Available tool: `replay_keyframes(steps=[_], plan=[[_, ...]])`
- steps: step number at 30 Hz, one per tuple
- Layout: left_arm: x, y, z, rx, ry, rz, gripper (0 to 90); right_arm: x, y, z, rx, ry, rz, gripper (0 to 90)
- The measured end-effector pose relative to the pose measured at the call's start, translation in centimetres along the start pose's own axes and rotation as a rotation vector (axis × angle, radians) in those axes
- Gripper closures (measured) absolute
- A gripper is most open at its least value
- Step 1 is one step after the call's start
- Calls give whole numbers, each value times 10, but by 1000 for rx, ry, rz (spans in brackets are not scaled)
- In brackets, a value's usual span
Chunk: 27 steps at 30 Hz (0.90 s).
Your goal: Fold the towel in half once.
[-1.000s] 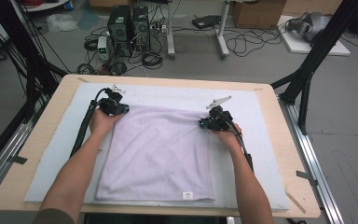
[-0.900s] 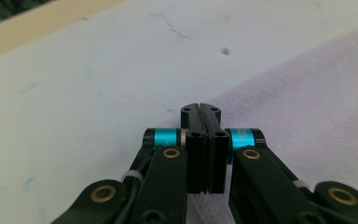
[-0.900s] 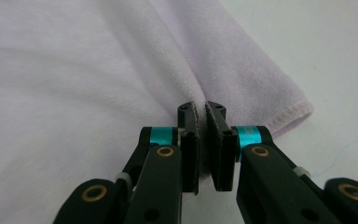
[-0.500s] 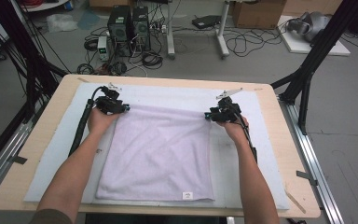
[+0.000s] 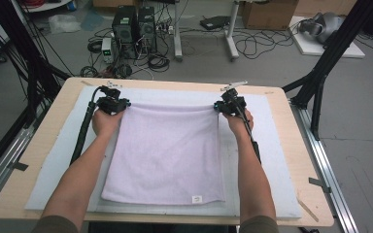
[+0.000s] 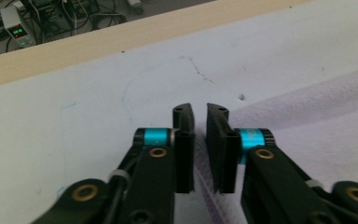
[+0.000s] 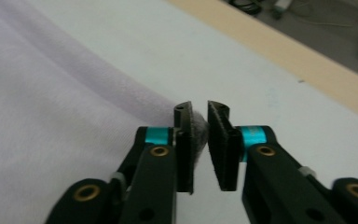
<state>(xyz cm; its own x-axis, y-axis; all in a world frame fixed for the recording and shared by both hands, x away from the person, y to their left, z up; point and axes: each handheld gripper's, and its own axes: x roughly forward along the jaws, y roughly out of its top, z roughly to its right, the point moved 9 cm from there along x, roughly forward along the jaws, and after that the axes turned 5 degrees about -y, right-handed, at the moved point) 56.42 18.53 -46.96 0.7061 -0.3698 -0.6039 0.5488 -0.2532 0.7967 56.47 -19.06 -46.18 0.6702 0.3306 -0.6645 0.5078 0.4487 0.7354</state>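
Lying flat on the pale blue mat, the lilac towel is spread in a rough square across the middle of the wooden table. A small white tag sits near the towel's 6 o'clock hem; whatever is printed on it is too small to read.

At the towel's 11 o'clock corner the left gripper has its jaws nearly together, having just been closing, with a thin gap between them and the towel's edge running into that gap low down; whether the pads press the cloth I cannot tell. At the 1 o'clock corner the right gripper, jaws likewise just closing, has the fuzzy towel corner between them, lying against one pad with a slit beside the other.

Beyond the table at 12 o'clock, computer boxes and loose cables sit on the floor.
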Motion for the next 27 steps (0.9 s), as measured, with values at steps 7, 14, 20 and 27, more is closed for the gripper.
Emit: replay_keyframes(steps=[7,14,20,27], plan=[[-3,-17,2,48,-51,-81,647,2,-13,-14,5,94,-73,594],[-11,-24,14,89,-101,-84,614,1,-13,-34,-33,151,-95,544],[-19,-19,19,113,-145,-63,580,0,-11,-41,-35,219,-78,481],[-21,-19,19,101,-184,-56,562,1,-11,-38,-17,256,-49,440]])
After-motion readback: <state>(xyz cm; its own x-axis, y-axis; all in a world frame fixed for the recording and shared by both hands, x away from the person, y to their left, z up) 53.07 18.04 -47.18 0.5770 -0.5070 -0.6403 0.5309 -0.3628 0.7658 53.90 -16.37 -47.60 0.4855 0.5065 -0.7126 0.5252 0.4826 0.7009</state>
